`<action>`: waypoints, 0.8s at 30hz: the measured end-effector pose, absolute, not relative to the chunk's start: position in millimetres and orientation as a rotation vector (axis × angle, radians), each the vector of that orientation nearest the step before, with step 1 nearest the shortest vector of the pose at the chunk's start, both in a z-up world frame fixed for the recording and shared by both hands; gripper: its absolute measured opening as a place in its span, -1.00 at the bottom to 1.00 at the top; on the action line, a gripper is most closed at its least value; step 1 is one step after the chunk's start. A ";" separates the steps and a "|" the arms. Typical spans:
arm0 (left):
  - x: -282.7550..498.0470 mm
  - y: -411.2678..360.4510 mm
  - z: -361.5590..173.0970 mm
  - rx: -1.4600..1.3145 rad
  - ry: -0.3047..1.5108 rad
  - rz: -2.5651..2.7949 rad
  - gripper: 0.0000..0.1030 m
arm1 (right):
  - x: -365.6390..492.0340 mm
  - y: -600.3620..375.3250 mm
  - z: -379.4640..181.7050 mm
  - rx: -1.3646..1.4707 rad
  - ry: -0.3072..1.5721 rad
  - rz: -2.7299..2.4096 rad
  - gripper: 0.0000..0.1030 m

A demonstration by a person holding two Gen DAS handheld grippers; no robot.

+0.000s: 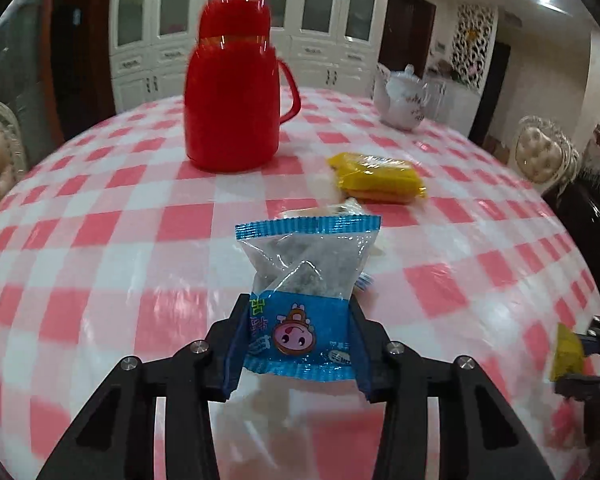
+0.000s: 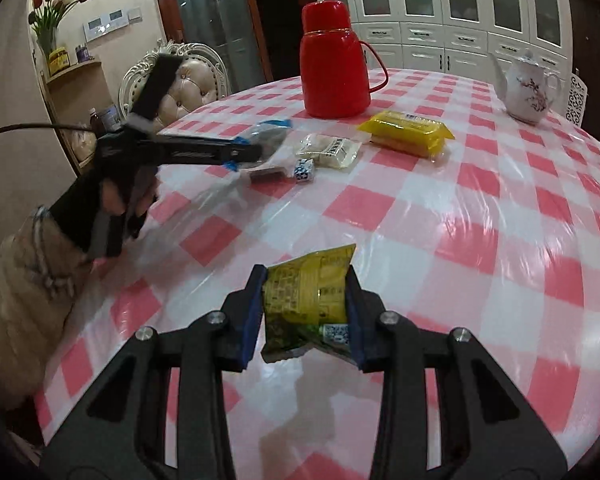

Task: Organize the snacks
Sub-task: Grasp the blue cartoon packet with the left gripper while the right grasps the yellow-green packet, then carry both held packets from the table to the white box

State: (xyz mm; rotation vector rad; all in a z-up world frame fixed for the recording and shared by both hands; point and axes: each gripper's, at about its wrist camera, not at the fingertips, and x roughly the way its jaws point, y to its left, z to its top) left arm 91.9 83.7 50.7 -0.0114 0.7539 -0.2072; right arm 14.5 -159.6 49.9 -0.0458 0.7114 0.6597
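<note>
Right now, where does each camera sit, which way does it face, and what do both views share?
Left wrist: on the left hand-held gripper, facing across the table; its fingers clamp a blue packet.
Right wrist: on the right hand-held gripper clamping a yellow packet; left hand and sleeve show.
Shared: red flask, teapot, yellow pack.

My right gripper (image 2: 306, 312) pinches a green-yellow packet (image 2: 306, 292) above the checked bench (image 2: 480, 240). My left gripper (image 2: 260, 148) holds a blue packet (image 2: 270, 130) beside a white packet (image 2: 332, 152), yellow pack (image 2: 408, 132) and red flask (image 2: 334, 60).
</note>
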 end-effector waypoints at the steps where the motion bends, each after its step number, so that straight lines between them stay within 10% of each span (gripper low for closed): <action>1: 78.5 80.8 55.8 -0.026 0.734 -0.201 -0.12 | 10.5 -160.8 50.9 -0.037 0.711 0.654 -0.21; 24: -89.3 40.1 49.1 -0.202 0.681 -0.141 -0.11 | -76.4 -182.8 57.1 -0.019 0.710 0.574 -0.21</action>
